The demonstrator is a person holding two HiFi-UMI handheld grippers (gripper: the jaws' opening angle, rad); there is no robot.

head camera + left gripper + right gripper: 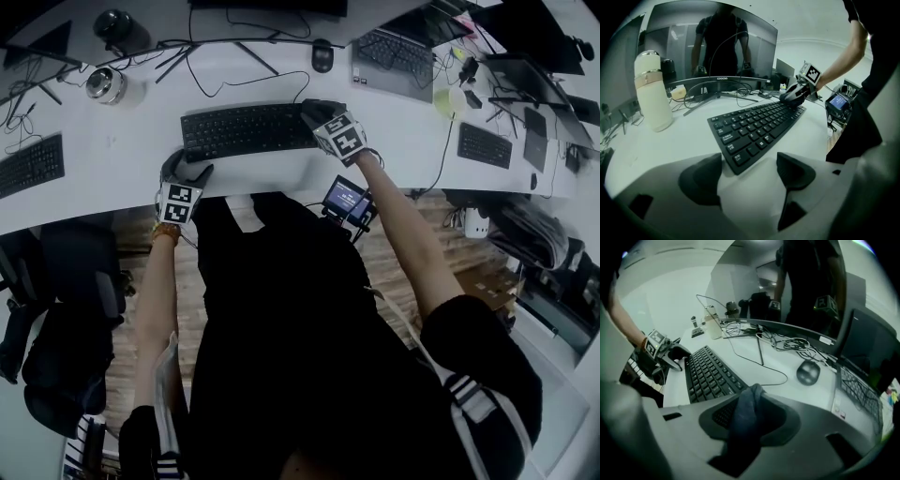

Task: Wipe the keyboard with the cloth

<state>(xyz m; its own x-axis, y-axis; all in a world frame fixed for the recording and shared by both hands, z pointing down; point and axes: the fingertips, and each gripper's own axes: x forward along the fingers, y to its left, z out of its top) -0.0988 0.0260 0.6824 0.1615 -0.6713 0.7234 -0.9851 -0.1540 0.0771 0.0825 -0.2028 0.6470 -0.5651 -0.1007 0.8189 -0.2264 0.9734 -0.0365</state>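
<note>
A black keyboard [248,129] [757,129] [708,376] lies across the white desk [112,141]. My right gripper [321,112] [747,420] is at the keyboard's right end, shut on a dark cloth [744,418] [317,109] that bunches up between its jaws and hangs below them. In the left gripper view the right gripper [794,93] rests on the far end of the keys. My left gripper [190,172] [747,171] is open and holds nothing. It sits at the keyboard's left front corner. In the right gripper view the left gripper [670,355] is at that same end.
A curved monitor [712,47] stands behind the keyboard, and a white bottle [651,91] stands to its left. A mouse [322,56] [807,372], loose cables and a laptop [392,61] lie further back. Other keyboards [31,164] [484,145] flank the desk. The desk's front edge runs just below my grippers.
</note>
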